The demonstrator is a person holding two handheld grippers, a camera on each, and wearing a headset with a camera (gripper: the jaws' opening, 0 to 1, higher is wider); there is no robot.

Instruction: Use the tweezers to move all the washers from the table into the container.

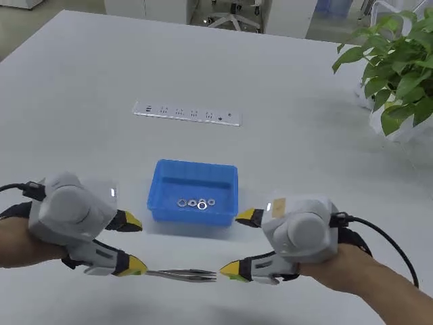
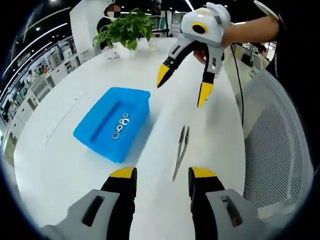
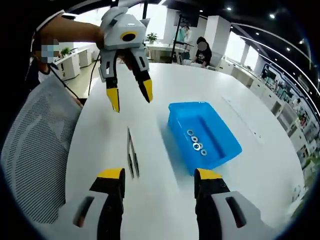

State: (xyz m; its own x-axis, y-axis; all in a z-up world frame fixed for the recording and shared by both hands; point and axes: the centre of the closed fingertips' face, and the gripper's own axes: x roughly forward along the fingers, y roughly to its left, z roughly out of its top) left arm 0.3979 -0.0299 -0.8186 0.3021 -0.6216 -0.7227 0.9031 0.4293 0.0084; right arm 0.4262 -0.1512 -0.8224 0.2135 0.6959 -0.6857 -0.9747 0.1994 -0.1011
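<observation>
Washers (image 1: 196, 202) in the container (image 1: 196, 166), tweezers (image 1: 183, 274) laid down.
The left tongs (image 1: 137, 244) and right tongs (image 1: 235, 243) both gape wide and hold nothing. The tweezers lie on the tabletop (image 1: 101, 81) between them. The task looks finished; next, scan for strays.

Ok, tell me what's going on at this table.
A person holds two hand-held grippers. The left hand-held gripper and the right hand-held gripper are both open and empty, tips facing each other. The tweezers lie on the white table between them, ungripped. The washers sit inside the blue container just beyond.
</observation>
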